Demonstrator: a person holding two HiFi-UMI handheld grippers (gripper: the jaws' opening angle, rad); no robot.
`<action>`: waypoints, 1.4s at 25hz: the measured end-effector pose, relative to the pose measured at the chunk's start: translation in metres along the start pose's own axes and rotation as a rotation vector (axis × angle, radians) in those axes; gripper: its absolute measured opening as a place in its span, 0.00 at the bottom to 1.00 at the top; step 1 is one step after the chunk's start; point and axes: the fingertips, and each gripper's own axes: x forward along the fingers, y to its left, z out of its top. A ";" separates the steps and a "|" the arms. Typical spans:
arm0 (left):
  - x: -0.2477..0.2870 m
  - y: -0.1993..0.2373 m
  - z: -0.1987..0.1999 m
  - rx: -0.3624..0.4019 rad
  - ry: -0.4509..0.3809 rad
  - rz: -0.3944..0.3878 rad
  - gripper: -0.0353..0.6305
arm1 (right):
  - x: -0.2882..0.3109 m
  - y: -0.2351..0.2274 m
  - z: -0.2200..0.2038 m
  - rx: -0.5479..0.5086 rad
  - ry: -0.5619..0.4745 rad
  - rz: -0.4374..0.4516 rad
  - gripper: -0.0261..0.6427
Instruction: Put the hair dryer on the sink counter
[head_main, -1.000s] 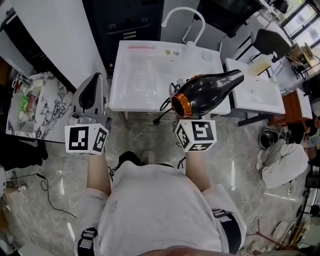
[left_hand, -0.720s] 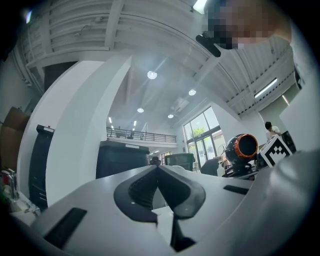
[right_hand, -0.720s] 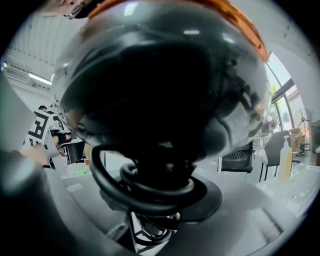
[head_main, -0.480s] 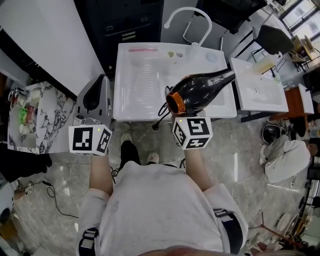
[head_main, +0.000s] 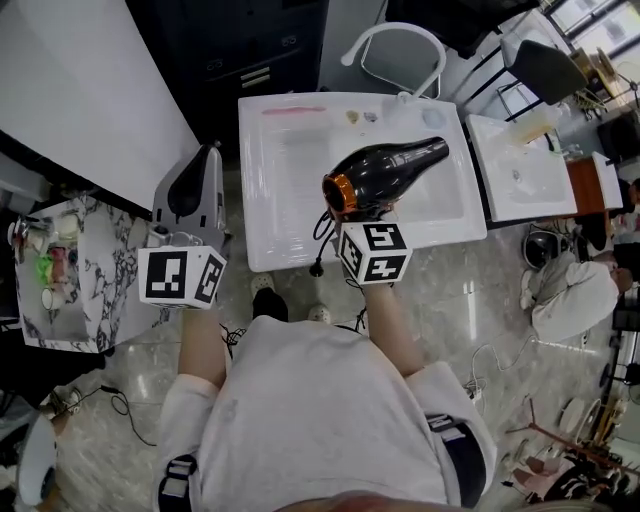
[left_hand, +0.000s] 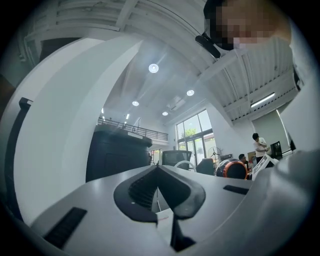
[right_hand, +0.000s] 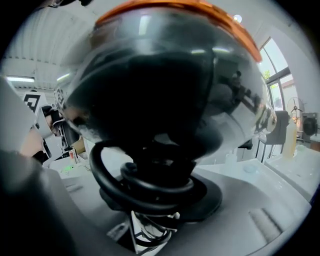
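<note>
The black hair dryer (head_main: 388, 173) with an orange ring at its back end hangs above the white sink counter (head_main: 262, 200), nozzle pointing right over the basin. My right gripper (head_main: 366, 212) is shut on its handle from below. In the right gripper view the dryer's body (right_hand: 160, 85) fills the frame and its black cord (right_hand: 150, 180) is looped round the handle between the jaws. The plug end dangles at the counter's front edge (head_main: 318, 266). My left gripper (head_main: 206, 156) stays left of the counter, shut and empty, its pads (left_hand: 145, 187) meeting at the tips.
A curved white faucet (head_main: 395, 40) rises behind the basin, with small items along the back rim. A second white sink unit (head_main: 520, 175) with a bottle stands to the right. A marble-topped table (head_main: 95, 270) with clutter is at left, and a dark cabinet (head_main: 250, 50) stands behind.
The right gripper has carried the hair dryer forward, from the counter's front right edge to over the basin. The left gripper has kept its place beside the counter.
</note>
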 end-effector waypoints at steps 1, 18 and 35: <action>0.005 0.005 -0.002 -0.006 0.002 -0.009 0.07 | 0.008 0.000 -0.004 0.007 0.016 -0.007 0.36; 0.059 0.072 -0.037 -0.054 0.074 -0.124 0.07 | 0.124 -0.007 -0.073 0.069 0.279 -0.127 0.36; 0.066 0.114 -0.061 -0.093 0.121 -0.141 0.06 | 0.189 -0.015 -0.135 0.119 0.530 -0.183 0.36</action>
